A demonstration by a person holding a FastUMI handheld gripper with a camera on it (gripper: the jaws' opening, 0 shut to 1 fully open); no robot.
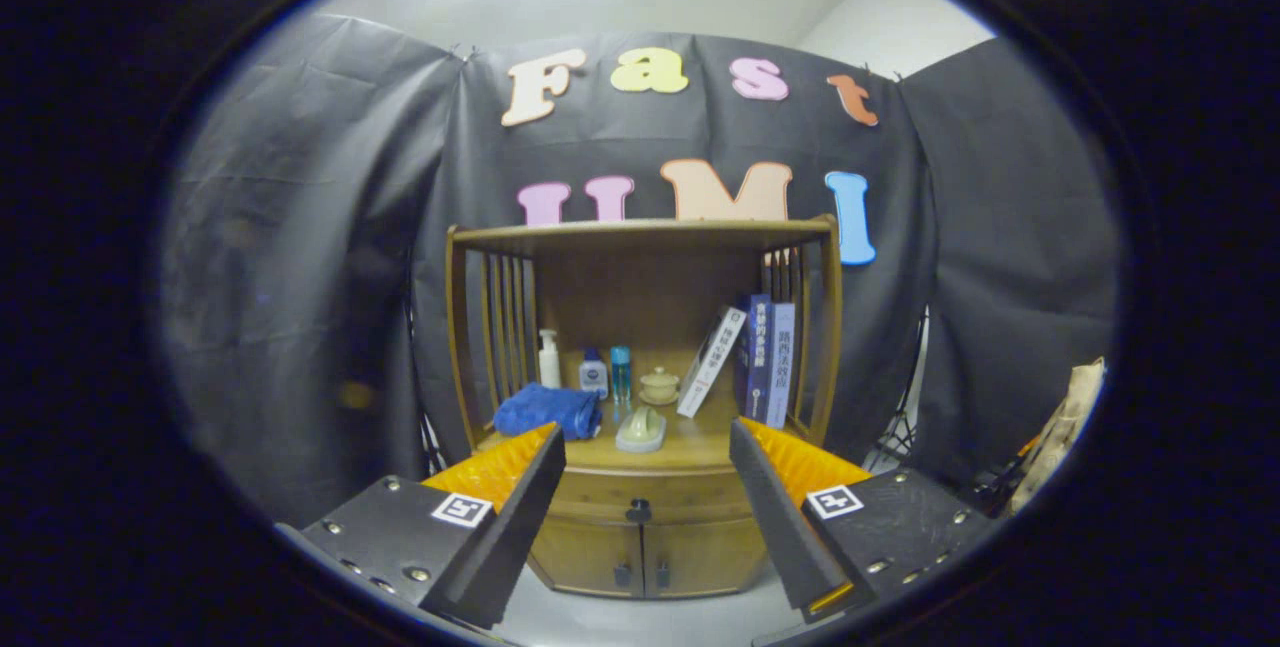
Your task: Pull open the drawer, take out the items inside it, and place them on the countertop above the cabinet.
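A wooden cabinet stands mid-frame against the black cloth wall. The gripper fills the lower frame, fingers spread wide and holding nothing. Between them, low on the cabinet, sits the closed drawer with its dark knob. On the countertop above: books at right, a blue cloth at left, bottles behind.

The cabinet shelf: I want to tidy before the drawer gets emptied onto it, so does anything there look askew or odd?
One book leans at a slant against the upright books. The blue cloth lies bunched, not folded. The drawer is shut, and the gripper hangs open before it.
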